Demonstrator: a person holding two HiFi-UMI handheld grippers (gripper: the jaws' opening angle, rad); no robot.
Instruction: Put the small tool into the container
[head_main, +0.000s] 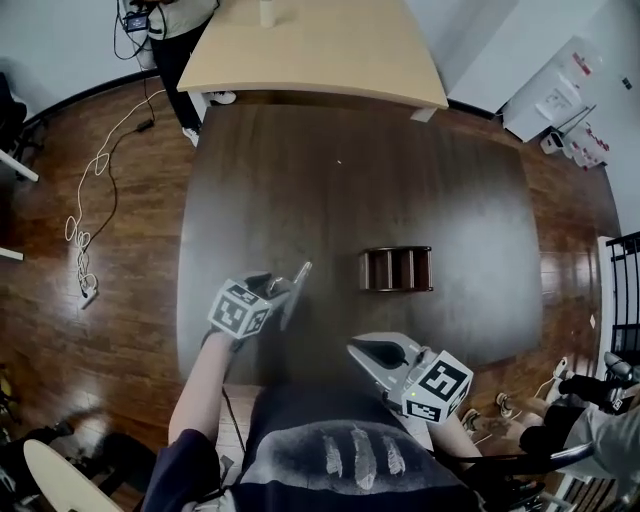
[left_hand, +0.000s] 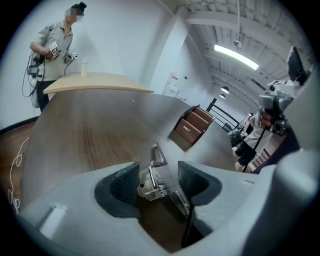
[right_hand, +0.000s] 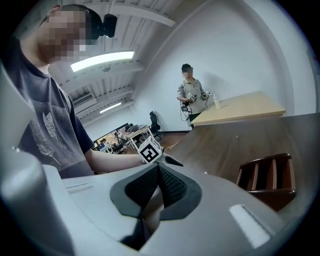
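A small silver metal tool (head_main: 298, 287) (left_hand: 157, 180) sits between the pads of my left gripper (head_main: 285, 292) (left_hand: 159, 175). The jaws stand wide and both pads touch its sides, so it is held just above the dark table (head_main: 350, 180), its tip pointing toward the container. The container (head_main: 397, 268) (left_hand: 192, 125) (right_hand: 267, 177) is a small dark-brown wooden box with several slots, a short way to the right of the tool. My right gripper (head_main: 375, 352) (right_hand: 159, 172) hovers near the table's front edge, below the container, with its pads together and nothing between them.
A light wooden table (head_main: 310, 45) butts against the dark table's far edge and carries a white bottle (head_main: 267, 12). A person (head_main: 170, 25) (right_hand: 192, 95) stands at its far left corner. Cables (head_main: 85, 230) trail on the floor at left, and white equipment (head_main: 570, 90) stands at the right.
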